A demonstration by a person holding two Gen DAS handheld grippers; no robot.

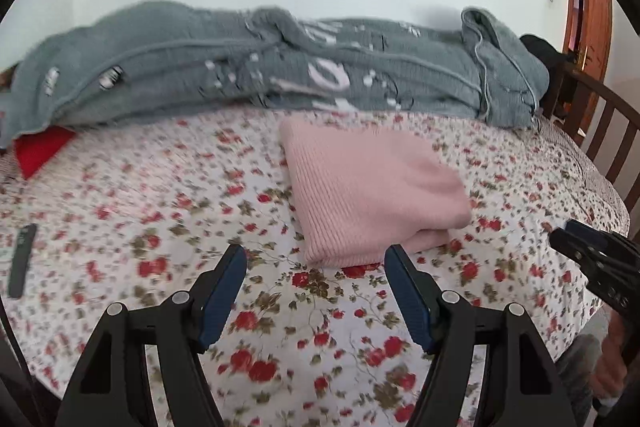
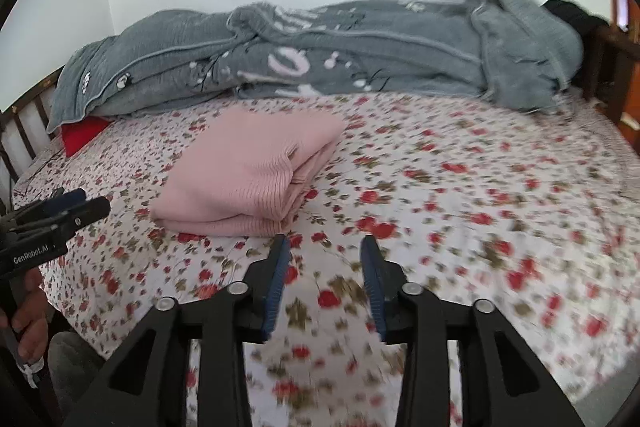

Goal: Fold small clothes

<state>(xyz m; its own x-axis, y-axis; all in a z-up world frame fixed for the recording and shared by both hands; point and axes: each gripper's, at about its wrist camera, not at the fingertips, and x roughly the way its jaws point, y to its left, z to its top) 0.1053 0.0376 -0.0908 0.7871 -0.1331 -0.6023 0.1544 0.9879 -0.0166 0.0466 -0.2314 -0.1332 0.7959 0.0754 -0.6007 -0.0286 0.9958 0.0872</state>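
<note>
Bed fills both views, floral sheet with red roses, flat and mostly bare. Wooden slatted rail runs along its right edge in the left wrist view; another slatted rail shows at the left edge in the right wrist view. White wall behind.

Grey blanket bunched along the far side of the bed from edge to edge, white print on it. Red item pokes out from under its left end.

Pink sweater, ribbed knit, folded into a neat stacked rectangle, lies mid-bed, apart from the blanket, with sheet showing on all sides. Its near folded edge sits just ahead of both grippers, touching neither.

Left gripper hovers above the sheet near the bed's front edge, jaws spread wide, nothing between them. Right gripper beside it to the right, jaws parted at a medium gap, empty. Wide bare sheet right of the sweater and in front of it.

Dark flat phone-like object lies on the sheet near the left edge, well apart from the sweater.
</note>
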